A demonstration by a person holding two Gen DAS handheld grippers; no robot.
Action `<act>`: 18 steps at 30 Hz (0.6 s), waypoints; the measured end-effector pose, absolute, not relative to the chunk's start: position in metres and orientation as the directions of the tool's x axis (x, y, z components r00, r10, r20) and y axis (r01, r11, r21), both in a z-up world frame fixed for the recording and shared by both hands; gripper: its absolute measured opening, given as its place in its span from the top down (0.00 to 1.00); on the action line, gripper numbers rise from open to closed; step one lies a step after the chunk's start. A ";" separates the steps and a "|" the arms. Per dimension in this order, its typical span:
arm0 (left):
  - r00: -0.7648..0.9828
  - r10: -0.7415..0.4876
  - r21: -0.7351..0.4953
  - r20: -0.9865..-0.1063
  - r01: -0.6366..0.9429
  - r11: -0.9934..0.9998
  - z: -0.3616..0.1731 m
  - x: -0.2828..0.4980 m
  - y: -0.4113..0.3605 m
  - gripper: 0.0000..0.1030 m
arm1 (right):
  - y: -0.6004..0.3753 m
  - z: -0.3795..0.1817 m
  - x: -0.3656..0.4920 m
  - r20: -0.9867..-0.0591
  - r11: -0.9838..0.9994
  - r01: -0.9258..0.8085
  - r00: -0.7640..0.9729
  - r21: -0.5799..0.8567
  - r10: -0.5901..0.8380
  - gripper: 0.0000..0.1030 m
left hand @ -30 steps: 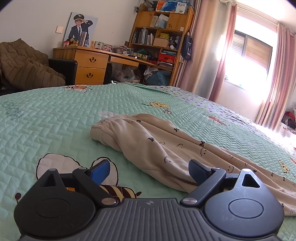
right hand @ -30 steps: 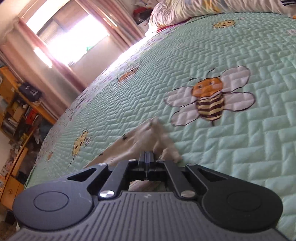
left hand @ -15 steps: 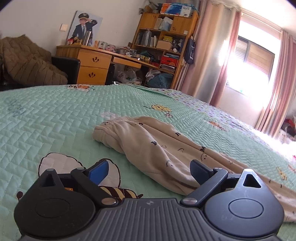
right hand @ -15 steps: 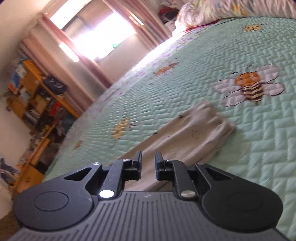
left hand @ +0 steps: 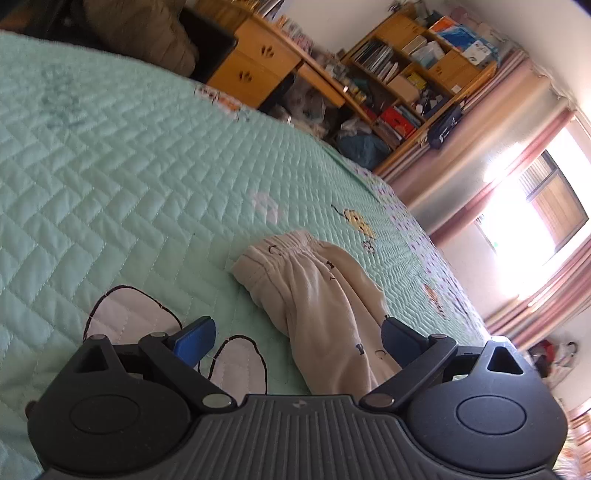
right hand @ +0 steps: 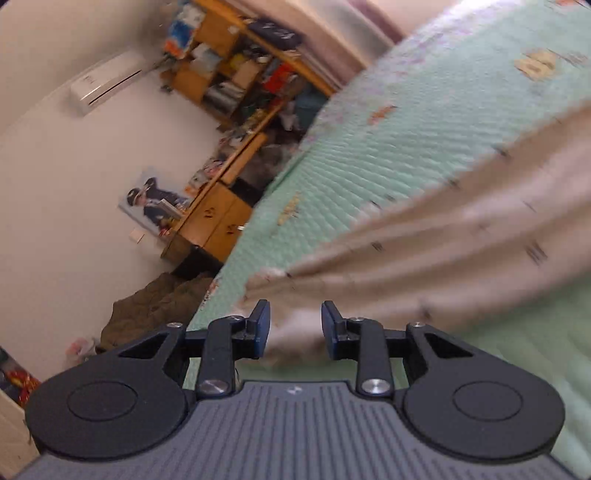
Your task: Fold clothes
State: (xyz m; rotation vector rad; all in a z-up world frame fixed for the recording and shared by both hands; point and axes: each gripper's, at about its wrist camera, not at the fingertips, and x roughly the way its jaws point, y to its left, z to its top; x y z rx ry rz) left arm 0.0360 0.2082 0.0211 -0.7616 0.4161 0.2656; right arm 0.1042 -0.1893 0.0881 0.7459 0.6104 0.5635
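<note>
Beige trousers (left hand: 321, 295) on quilt (left hand: 110, 177), ahead of left gripper (left hand: 295, 338): jaws wide, empty. Right gripper (right hand: 294, 325) just been opening, cloth between, unpinched. Soft, light, limp (likely sags); pinch elastic waistband (left hand: 280, 251).

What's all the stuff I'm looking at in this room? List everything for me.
trousers: one pair, beige with small dark marks, lying on the bed, elastic waistband away from the left camera
bedspread: one, mint green, quilted, with bee pictures
desk: one, wooden, with drawers, beyond the bed
bookshelf: one, wooden, crammed with books and boxes
curtains: pink, beside the bright window
brown quilt: one, heaped beyond the bed
air conditioner: one, white, high on the wall
poster: one, on the wall by the desk
left gripper: black with blue pads, open, above the trousers
right gripper: black, open, jaws have just been opening; trousers lie ahead, not pinched
</note>
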 end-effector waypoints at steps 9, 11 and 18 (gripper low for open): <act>0.884 0.151 -0.462 -0.442 -0.369 0.807 0.022 0.040 0.179 0.03 | -0.101 0.067 0.224 -0.604 0.823 -0.165 0.604 0.543 0.520 0.71; 0.887 0.136 -0.477 -0.441 -0.361 0.801 0.020 0.038 0.183 0.03 | -0.111 0.081 0.218 -0.551 0.828 -0.176 0.670 0.533 0.498 0.71; 0.896 0.087 -0.508 -0.436 -0.325 0.798 0.019 0.036 0.187 0.03 | -0.089 0.101 0.208 -0.589 0.830 -0.315 0.591 0.460 0.551 0.70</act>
